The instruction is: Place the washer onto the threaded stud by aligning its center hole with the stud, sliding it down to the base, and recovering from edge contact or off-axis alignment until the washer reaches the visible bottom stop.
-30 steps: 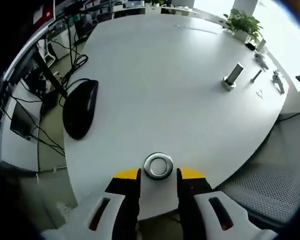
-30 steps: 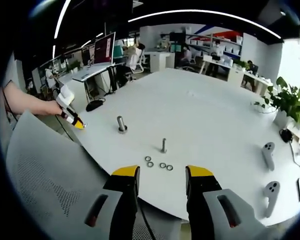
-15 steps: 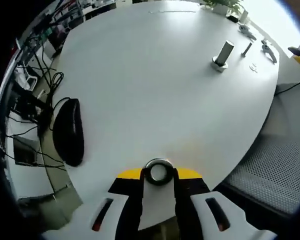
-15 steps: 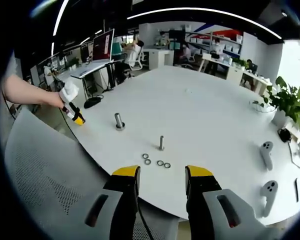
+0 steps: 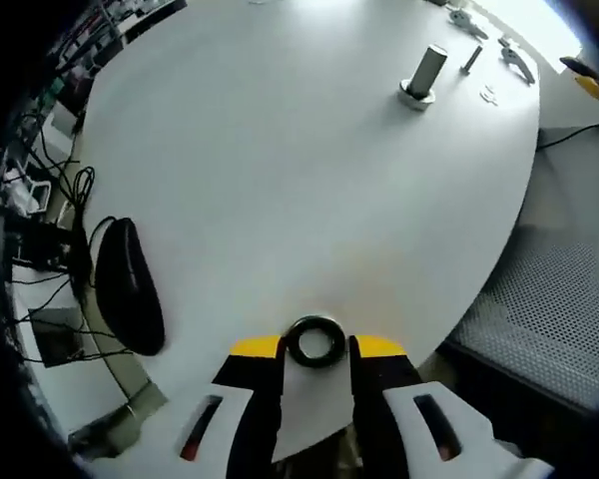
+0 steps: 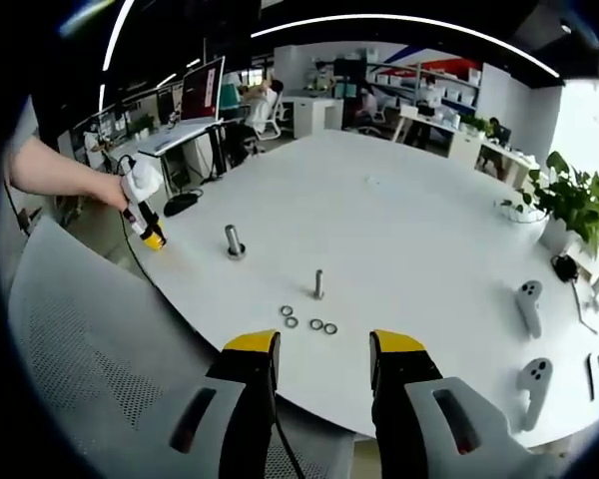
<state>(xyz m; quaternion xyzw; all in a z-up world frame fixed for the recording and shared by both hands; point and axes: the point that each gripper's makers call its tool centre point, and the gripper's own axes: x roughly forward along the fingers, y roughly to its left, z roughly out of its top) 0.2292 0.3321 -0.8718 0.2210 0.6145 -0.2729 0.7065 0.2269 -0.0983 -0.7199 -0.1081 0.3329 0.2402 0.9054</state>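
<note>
My left claw [image 5: 316,346] is clamped on the washer [image 5: 315,340], low centre of the left gripper view, over the tabletop [image 5: 309,170] edge. The stud [image 5: 423,75] sits far off, upper right. My right claw [image 6: 323,344] hangs with jaws apart, four spare washers [image 6: 305,319] just beyond it.

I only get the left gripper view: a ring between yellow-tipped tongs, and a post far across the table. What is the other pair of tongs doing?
Observer: The right tongs are open and empty, pointing across the table from its edge.
Operator: Are there more rings over there?
Observer: Yes, four small washers lie beside a thin upright stud.
Operator: Anything else I'm missing?
Observer: A potted plant stands at the table's far right.
</note>
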